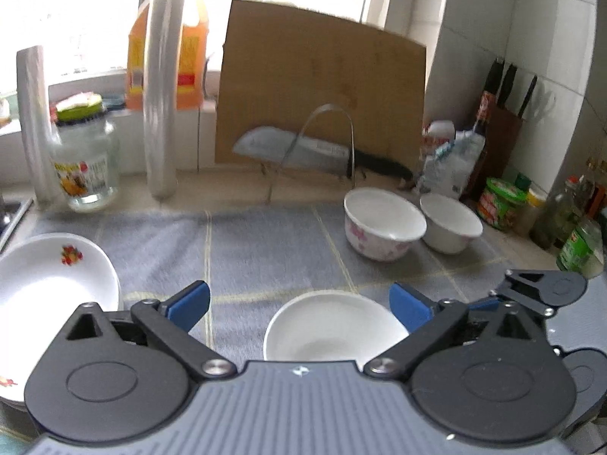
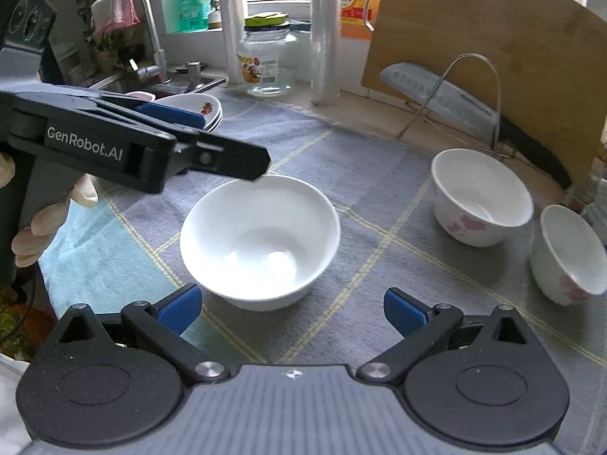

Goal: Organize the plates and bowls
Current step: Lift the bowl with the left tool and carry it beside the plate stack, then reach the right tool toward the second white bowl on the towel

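A plain white bowl (image 1: pixel 334 326) (image 2: pixel 260 242) stands on the grey checked cloth (image 2: pixel 379 174). My left gripper (image 1: pixel 299 307) (image 2: pixel 231 142) hangs open just above its rim, the blue pads (image 1: pixel 189 305) wide apart and pressing on nothing. My right gripper (image 2: pixel 292 311) is open too, on the near side of the same bowl and clear of it. Two flower-patterned bowls (image 1: pixel 383 223) (image 1: pixel 451 223) (image 2: pixel 481 197) (image 2: pixel 569 254) stand side by side at the right. A stack of white plates with a fruit print (image 1: pixel 49 284) (image 2: pixel 197 108) sits at the left by the sink.
A wooden cutting board (image 1: pixel 318 87) leans on the back wall, with a cleaver on a wire rack (image 2: pixel 447 94) in front. A glass jar (image 1: pixel 87 159), film rolls (image 1: pixel 161 94) and an oil bottle line the sill. Knife block (image 1: pixel 500 129) and condiment jars stand right; sink and faucet (image 2: pixel 151 38) left.
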A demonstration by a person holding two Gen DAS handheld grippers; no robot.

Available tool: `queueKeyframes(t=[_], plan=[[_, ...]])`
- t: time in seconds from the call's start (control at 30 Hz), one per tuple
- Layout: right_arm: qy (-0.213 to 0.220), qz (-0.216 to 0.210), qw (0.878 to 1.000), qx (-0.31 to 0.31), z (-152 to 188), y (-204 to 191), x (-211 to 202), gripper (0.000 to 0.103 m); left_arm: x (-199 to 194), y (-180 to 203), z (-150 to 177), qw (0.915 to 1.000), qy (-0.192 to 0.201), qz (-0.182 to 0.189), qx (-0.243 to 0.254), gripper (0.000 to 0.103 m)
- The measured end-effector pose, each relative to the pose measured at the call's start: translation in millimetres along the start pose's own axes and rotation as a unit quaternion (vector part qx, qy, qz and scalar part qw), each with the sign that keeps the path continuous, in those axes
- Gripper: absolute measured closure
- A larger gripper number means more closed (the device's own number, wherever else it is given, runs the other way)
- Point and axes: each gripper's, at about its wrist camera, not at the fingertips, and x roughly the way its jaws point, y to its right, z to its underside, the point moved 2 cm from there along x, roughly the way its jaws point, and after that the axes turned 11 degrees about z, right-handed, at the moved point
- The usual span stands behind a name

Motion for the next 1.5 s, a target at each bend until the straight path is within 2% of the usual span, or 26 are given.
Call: queueKeyframes(t=[0.1, 0.3, 0.43, 0.67, 0.87, 1.03, 1.2, 1.3, 1.5], plan=[[0.005, 0.014, 1.0, 0.003, 4, 9, -8, 0.0, -3, 7, -1, 0.9998, 0.016, -0.008, 0.013, 0.001], [0.0, 0.051, 0.998, 0.022, 15, 36, -15, 0.0, 4, 23, -3, 0.9992, 0.022, -0.018, 0.028, 0.001], [-0.004, 0.065, 0.997, 0.038, 25, 55, -18, 0.0, 13, 35, -4, 0.9993, 0.02, -0.01, 0.031, 0.001], [0.005, 0.078, 0.996, 0.044, 36, 88, -26, 0.0, 30, 63, -8, 0.999, 0.027, -0.006, 0.035, 0.001], [0.012, 0.081, 0.996, 0.041, 40, 121, -30, 0.0, 46, 86, -11, 0.9989, 0.021, -0.019, 0.038, 0.001], [0.012, 0.101, 0.993, 0.053, 34, 153, -30, 0.0, 59, 101, -17, 0.9988, 0.02, -0.015, 0.041, 0.001], [0.018, 0.109, 0.991, 0.069, 22, 180, -30, 0.0, 77, 106, -23, 0.9996, -0.006, 0.0, 0.029, 0.001], [0.021, 0.123, 0.99, 0.07, 11, 191, -28, 0.0, 85, 107, -23, 0.9997, -0.001, 0.003, 0.025, 0.001], [0.029, 0.124, 0.99, 0.063, -14, 203, -18, 0.0, 104, 111, -25, 0.9992, 0.003, -0.035, 0.02, 0.001]])
